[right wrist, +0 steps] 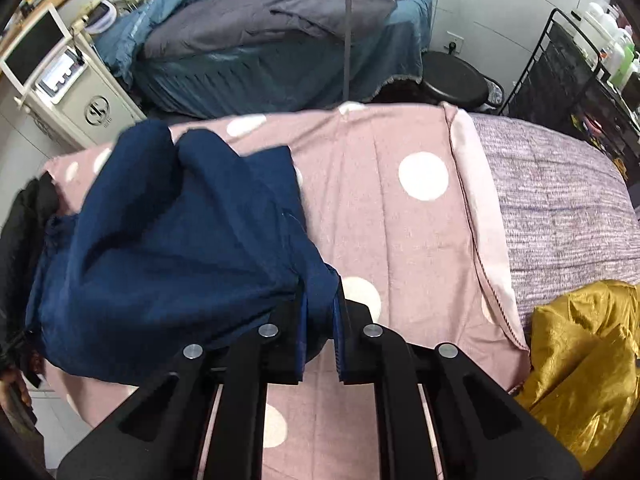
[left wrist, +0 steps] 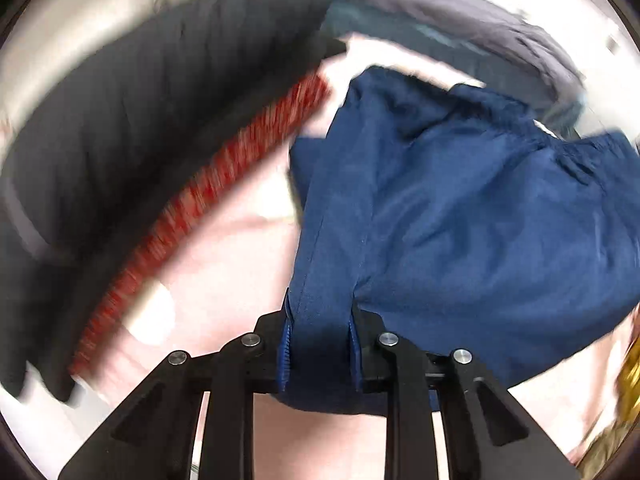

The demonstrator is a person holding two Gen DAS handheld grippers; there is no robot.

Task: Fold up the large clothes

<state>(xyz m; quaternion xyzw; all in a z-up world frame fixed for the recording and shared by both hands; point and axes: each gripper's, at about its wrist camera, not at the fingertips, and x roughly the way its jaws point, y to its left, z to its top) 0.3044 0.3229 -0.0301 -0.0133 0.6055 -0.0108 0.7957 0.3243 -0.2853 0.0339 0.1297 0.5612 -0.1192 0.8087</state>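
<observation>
Between both tools' jaws, navy garment [right wrist: 168, 240]

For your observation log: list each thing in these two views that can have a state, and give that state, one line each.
Left gripper: shut on blue garment.
Right gripper: shut on blue garment.
Blue garment: bunched, lifted, unfolded.
Gold garment: crumpled on the bed.
Dotted pink sheet: spread flat.
Black garment: blurred, state unclear.

From my left wrist view, the black garment with red striped band [left wrist: 168, 216] is motion-blurred; I think it is knitted.
</observation>
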